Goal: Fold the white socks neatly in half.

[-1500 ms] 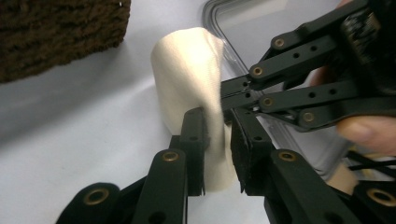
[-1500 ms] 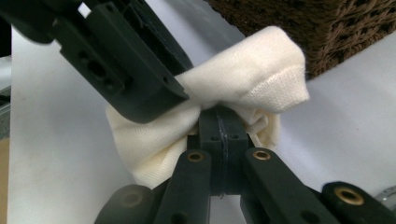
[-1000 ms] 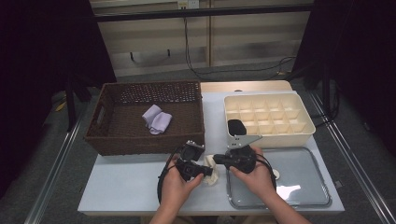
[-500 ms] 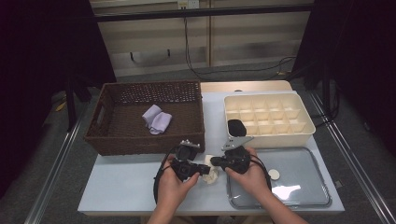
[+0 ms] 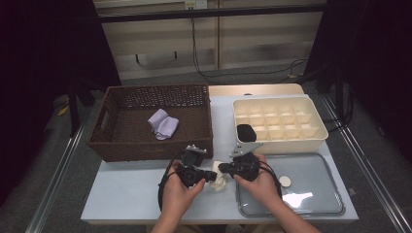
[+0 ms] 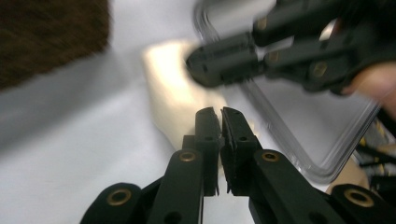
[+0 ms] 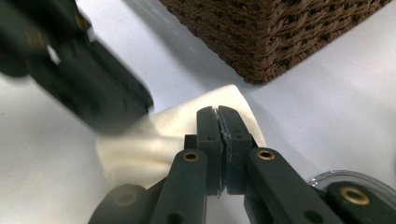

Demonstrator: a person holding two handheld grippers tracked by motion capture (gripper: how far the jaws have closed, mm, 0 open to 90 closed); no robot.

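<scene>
Cream-coloured folded cloth (image 5: 219,180) lies on the pale grey tabletop (image 5: 126,189) between two handheld grippers, just in front of the near right corner of the dark brown woven wicker basket (image 5: 111,145). Farthest left in the high view, that basket holds a small crumpled lilac cloth (image 5: 163,124). Next comes the left gripper (image 5: 212,175), gripped in the person's left hand (image 5: 179,191), its black jaws pressed all but together at the cloth's left edge; the left gripper view shows only a thin slit between them, and whether fabric is caught there cannot be told, the picture being blurred. Facing it, the right gripper (image 5: 221,168) in the right hand (image 5: 260,183) has its jaws squeezed tight, and the right gripper view shows them closed over the cloth's (image 7: 154,135) edge with cream fabric bunched either side. Right of the hands sits a clear shallow plastic tray (image 5: 330,206) carrying a small round white disc (image 5: 285,181). Behind it stands a cream plastic compartment box (image 5: 318,141), a black object (image 5: 246,132) in its near left cell.
</scene>
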